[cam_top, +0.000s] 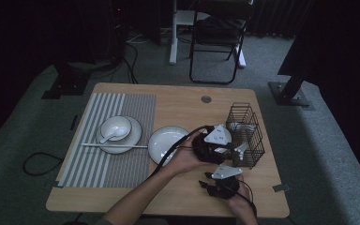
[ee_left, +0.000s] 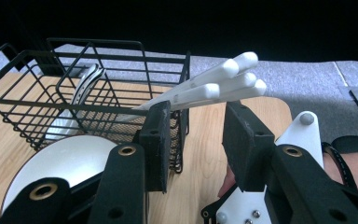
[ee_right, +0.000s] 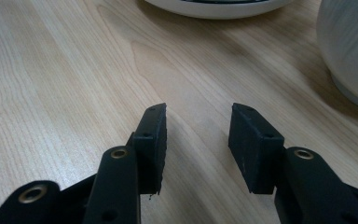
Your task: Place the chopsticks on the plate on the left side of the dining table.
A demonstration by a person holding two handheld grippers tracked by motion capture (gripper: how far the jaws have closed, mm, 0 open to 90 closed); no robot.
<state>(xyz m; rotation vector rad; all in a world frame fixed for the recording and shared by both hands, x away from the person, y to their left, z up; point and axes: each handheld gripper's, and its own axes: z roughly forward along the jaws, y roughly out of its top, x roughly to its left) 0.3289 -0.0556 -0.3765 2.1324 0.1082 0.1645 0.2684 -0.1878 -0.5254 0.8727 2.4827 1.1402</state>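
Observation:
A black wire basket (cam_top: 258,140) (ee_left: 23,105) stands at the table's right side. White stick-like handles (ee_left: 214,86) (cam_top: 240,149) lean out over its near corner, and white spoons (ee_left: 86,86) rest inside. My left gripper (cam_top: 232,151) (ee_left: 196,135) is right at that corner, open, with the handles just beyond and above its pads and nothing pressed between them. My right gripper (cam_top: 205,180) (ee_right: 198,140) hovers low over bare wood near the front edge, open and empty. Its grey plate (ee_left: 303,135) shows in the left gripper view.
A white plate (cam_top: 166,140) (ee_left: 60,158) (ee_right: 214,7) lies mid-table, left of the basket. On a striped placemat (cam_top: 122,164) sit a plate with a bowl and spoon (cam_top: 115,129) and a white chopstick (cam_top: 115,146). A white rounded object (ee_right: 349,46) is close on the right gripper's right.

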